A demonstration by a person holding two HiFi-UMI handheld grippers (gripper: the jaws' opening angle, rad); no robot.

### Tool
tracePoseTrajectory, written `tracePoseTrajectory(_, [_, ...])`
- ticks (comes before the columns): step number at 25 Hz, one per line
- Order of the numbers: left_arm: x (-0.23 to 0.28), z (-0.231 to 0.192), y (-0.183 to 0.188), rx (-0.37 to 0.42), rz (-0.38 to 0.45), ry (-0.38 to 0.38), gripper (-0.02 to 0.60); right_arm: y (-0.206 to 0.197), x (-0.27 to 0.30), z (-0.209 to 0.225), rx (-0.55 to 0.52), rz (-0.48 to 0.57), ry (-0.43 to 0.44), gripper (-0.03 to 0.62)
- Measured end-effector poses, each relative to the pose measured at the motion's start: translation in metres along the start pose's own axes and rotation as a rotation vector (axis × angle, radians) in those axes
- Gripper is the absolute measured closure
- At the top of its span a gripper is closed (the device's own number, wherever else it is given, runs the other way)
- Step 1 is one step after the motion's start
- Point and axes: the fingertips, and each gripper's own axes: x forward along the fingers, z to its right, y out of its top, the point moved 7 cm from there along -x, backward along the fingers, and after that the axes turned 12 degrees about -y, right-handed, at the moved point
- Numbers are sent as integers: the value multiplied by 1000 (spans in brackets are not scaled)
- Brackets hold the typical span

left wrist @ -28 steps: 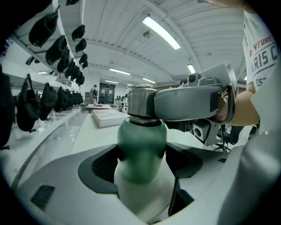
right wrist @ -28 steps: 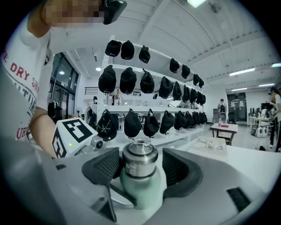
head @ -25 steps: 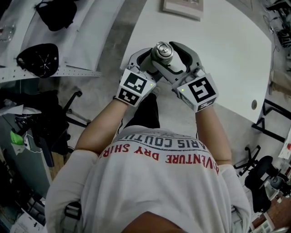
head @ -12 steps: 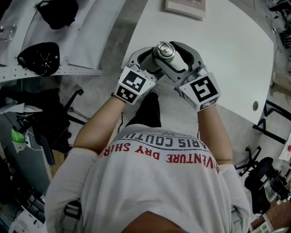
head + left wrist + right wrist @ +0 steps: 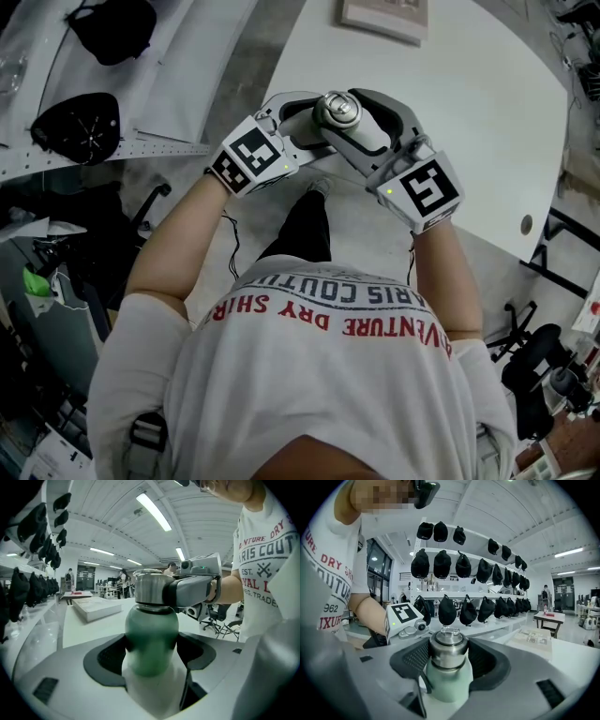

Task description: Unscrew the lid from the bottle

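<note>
I hold the bottle (image 5: 151,639) over the near rounded corner of the white table (image 5: 469,103), close in front of my chest. The table's edge curves just below my two hands, with grey floor off to my left. Beyond the bottle the tabletop runs wide and bare toward my right. The only thing on it is a flat book (image 5: 380,17), well apart at the far side. To my left, past the strip of floor, stands a shelf with black caps (image 5: 80,122).

My left gripper (image 5: 152,656) is clamped on the bottle's green body, with a pad pressed to each side below the shoulder. My right gripper (image 5: 447,658) comes in from the opposite side. Its jaws have just been closing and now sit tight around the steel lid (image 5: 448,649). The two grippers cross near each other at the neck.

The bottle stands roughly upright with its long axis vertical and the lid on top, so from the head view I look almost straight down on the lid's round top. The gripper bodies hide its base.
</note>
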Motion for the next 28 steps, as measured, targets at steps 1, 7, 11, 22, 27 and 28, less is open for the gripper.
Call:
tracePoseTrajectory(1, [-1, -2, 0, 14, -10, -28, 225, 1, 1, 0, -8, 0, 16, 338])
tracePoseTrajectory(7, [-3, -11, 2, 83, -56, -178, 225, 6, 4, 1, -45, 0, 117, 338])
tracePoseTrajectory(11, [-3, -15, 3, 105, -71, -236, 225, 6, 5, 3, -64, -17, 169, 338])
tracePoseTrajectory(22, [-1, -16, 4, 95, -59, -246, 225, 8, 4, 9, -35, -4, 206, 338])
tracePoseTrajectory(27, [0, -13, 2, 89, -61, -199, 225, 14, -1, 12, 19, 29, 198, 338])
tracePoseTrajectory(28, [0, -12, 2, 87, -55, -190, 225, 17, -2, 14, 33, 39, 194, 338])
